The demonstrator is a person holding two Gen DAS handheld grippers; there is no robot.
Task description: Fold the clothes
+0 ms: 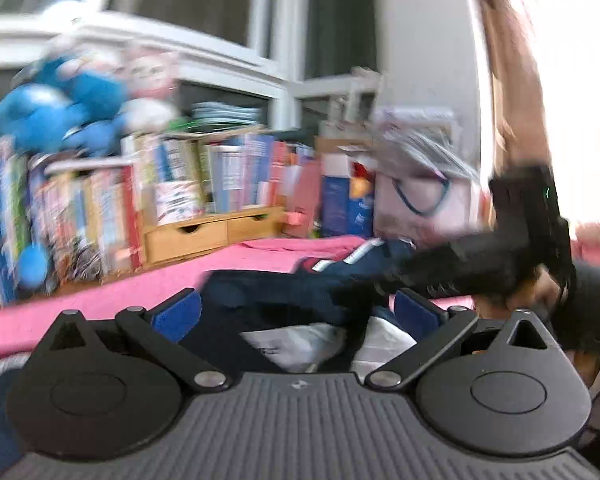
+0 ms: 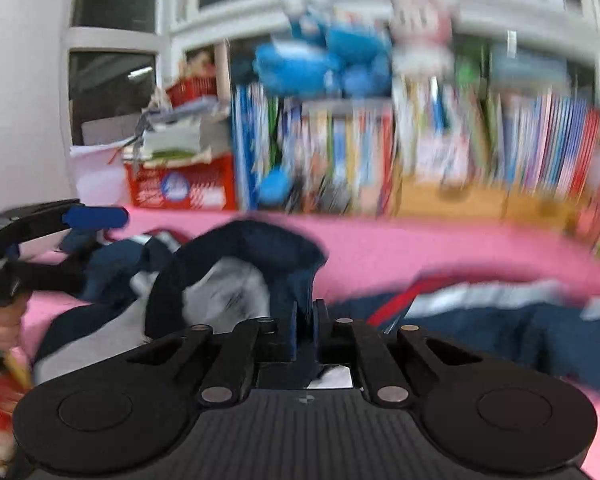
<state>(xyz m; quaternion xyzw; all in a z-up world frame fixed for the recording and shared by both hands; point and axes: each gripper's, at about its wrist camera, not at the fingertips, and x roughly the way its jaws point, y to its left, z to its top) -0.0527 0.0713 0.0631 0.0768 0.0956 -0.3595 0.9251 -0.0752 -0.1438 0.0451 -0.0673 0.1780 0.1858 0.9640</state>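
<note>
On the left, the left claw (image 1: 296,314) stands wide, its blue pads (image 1: 177,315) apart over the navy garment (image 1: 284,292), gripping nothing. That garment, with its white lining and red-and-white stripes, lies rumpled across the pink surface (image 1: 100,300) in front of the row of books (image 1: 188,176). On the right, the right claw (image 2: 305,322) is pinched narrow on a fold of the navy cloth, whose dark collar arches up just ahead of it.
</note>
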